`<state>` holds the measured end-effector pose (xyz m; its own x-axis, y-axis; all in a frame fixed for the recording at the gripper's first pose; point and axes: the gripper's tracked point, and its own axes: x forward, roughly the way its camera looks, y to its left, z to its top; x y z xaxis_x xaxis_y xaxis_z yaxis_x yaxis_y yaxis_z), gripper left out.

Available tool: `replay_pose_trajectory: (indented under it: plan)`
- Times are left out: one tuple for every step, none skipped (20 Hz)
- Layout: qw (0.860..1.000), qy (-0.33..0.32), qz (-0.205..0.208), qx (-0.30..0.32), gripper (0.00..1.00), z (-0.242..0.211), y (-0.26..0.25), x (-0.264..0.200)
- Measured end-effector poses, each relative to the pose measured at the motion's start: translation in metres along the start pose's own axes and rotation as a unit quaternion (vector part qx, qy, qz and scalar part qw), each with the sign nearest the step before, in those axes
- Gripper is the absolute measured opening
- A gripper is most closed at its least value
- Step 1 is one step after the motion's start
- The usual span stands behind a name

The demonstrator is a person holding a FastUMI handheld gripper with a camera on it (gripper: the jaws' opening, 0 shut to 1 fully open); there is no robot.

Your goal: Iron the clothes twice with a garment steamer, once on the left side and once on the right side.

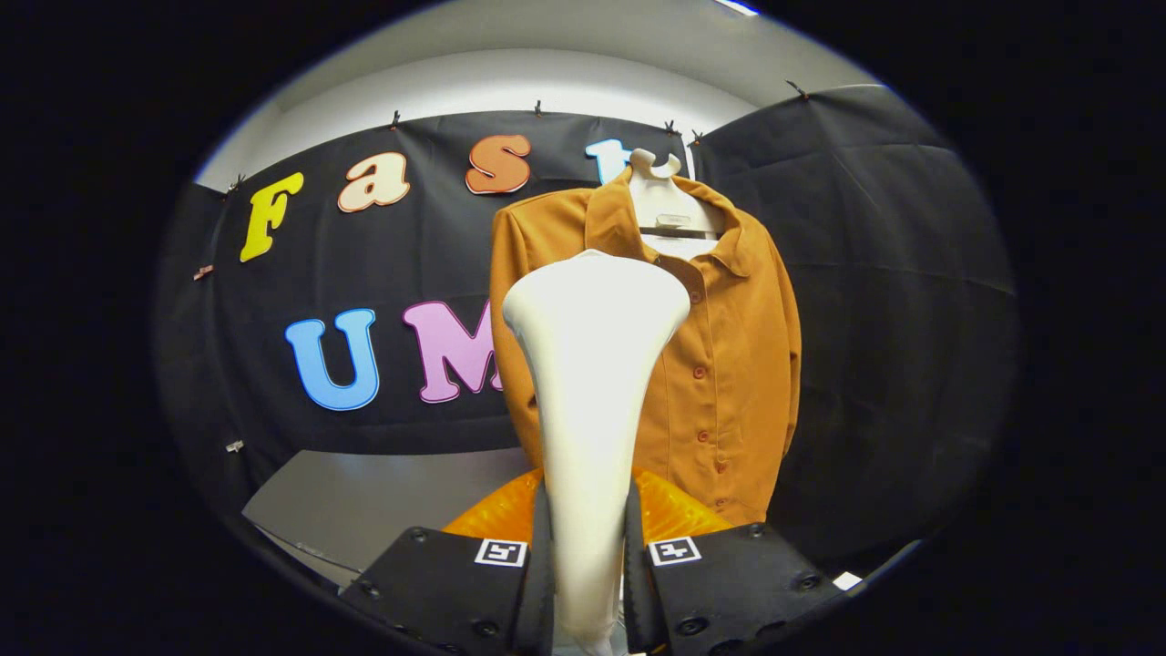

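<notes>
My gripper (588,565) is shut on the white garment steamer (588,364), both fingers pressing its narrow handle. The steamer stands upright between the fingers and widens to a broad head at the top. Its translucent orange base (669,510) shows behind the fingertips. Beyond it an orange button-up shirt (729,346) hangs on a white hanger (658,187) against the black cloth wall. The steamer head overlaps the shirt's left half at chest height; whether it touches the cloth I cannot tell.
A grey table top (364,501) lies below the shirt, to the left behind the fingers. Black cloth walls (893,273) close the booth behind and on the right.
</notes>
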<state>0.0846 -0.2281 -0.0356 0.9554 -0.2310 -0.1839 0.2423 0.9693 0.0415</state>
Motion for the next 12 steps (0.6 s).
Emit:
replay_pose_trajectory:
  plan:
    - [1.0,0.005,0.012,0.002,0.34,-0.001,-0.006,0.011]
    - [1.0,0.01,0.025,0.003,0.34,0.0,-0.011,0.024]
    - [0.999,0.014,0.036,0.004,0.34,0.001,-0.018,0.034]
    - [0.999,0.019,0.044,0.005,0.34,0.0,-0.023,0.043]
    - [0.998,0.023,0.051,0.008,0.34,-0.002,-0.027,0.053]
    - [0.998,0.027,0.057,0.012,0.34,-0.003,-0.031,0.062]
    - [0.997,0.031,0.064,0.016,0.34,-0.004,-0.035,0.069]
    - [0.997,0.035,0.069,0.021,0.34,-0.007,-0.037,0.076]
    - [0.996,0.041,0.075,0.024,0.34,-0.011,-0.039,0.082]
    - [0.995,0.047,0.084,0.025,0.34,-0.015,-0.039,0.086]
    - [0.994,0.05,0.09,0.024,0.34,-0.018,-0.041,0.09]
    - [0.994,0.053,0.093,0.021,0.34,-0.022,-0.043,0.093]
